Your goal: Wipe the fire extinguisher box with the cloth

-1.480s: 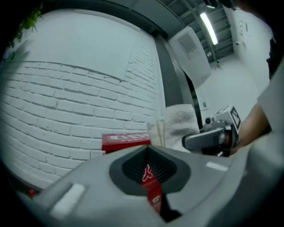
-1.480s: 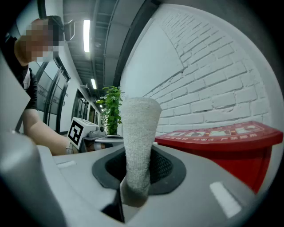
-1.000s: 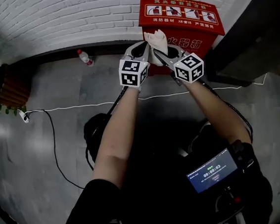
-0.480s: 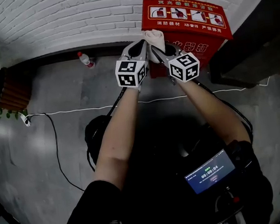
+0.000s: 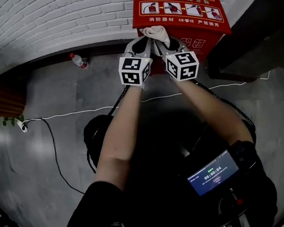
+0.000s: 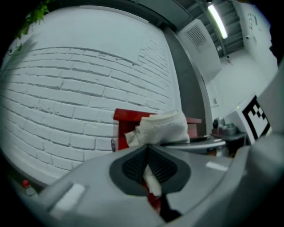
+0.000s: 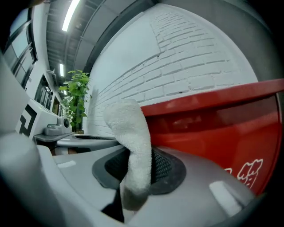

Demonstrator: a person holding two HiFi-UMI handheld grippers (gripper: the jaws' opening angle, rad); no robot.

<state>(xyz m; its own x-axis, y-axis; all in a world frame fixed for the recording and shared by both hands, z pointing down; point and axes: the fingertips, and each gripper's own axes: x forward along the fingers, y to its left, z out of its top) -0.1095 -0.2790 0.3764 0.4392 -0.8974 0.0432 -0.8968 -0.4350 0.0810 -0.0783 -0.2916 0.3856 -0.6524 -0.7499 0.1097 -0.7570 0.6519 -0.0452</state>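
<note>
Cloth (image 5: 154, 32) poking forward at red box (image 5: 179, 12), clamped in left gripper (image 5: 145, 44), right gripper (image 5: 160, 43) jaws

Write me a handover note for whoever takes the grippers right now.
Left gripper: shut on the cloth, one end pinched.
Right gripper: shut on the cloth too, close beside the left.
The cloth is bunched between both, held at the top front edge of the red box, which stands against the brick wall. Whether it touches can't be told.
Done: cloth gripped and at the box.
Left: wipe the box's top and front. No wiped area shows.
</note>
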